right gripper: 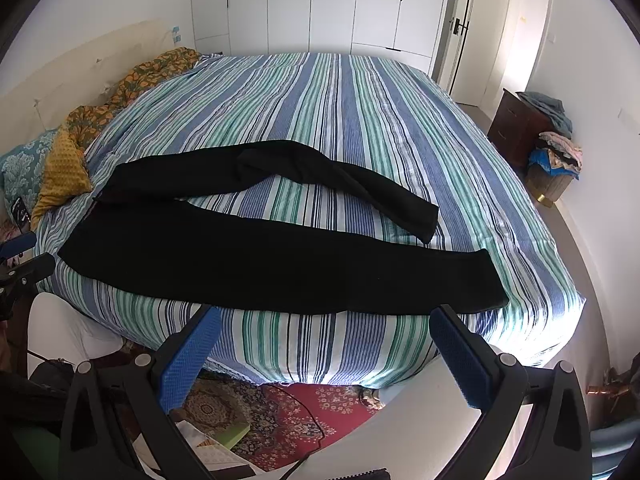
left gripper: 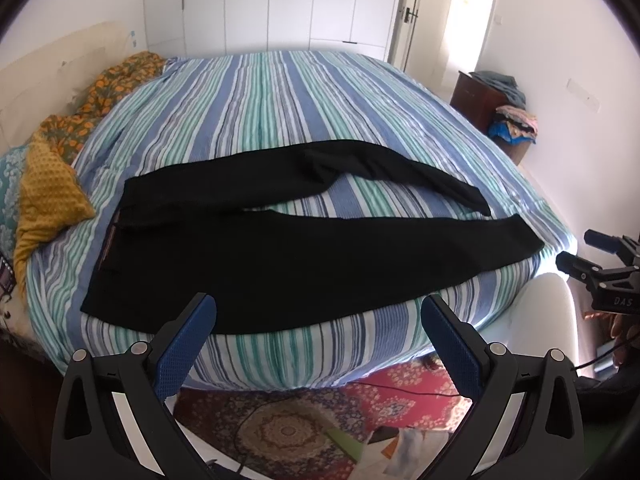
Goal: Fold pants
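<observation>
Black pants (left gripper: 280, 256) lie spread on the striped bed (left gripper: 280, 100), waistband at the left, both legs running right. The near leg lies flat along the bed's front edge; the far leg is bunched at the knee and bends away. The pants also show in the right wrist view (right gripper: 256, 264). My left gripper (left gripper: 318, 310) is open and empty, hovering just before the near edge of the pants' seat. My right gripper (right gripper: 326, 322) is open and empty, just before the near leg's lower part. The right gripper also shows in the left wrist view (left gripper: 580, 256) at the right edge.
A yellow pillow (left gripper: 48, 196) and a floral blanket (left gripper: 104, 96) lie at the bed's left. A patterned red rug (left gripper: 320, 420) with papers and a cable covers the floor below. A dark cabinet (right gripper: 520, 124) and a clothes basket (right gripper: 554, 168) stand at the right wall. White wardrobes (right gripper: 312, 4) stand behind.
</observation>
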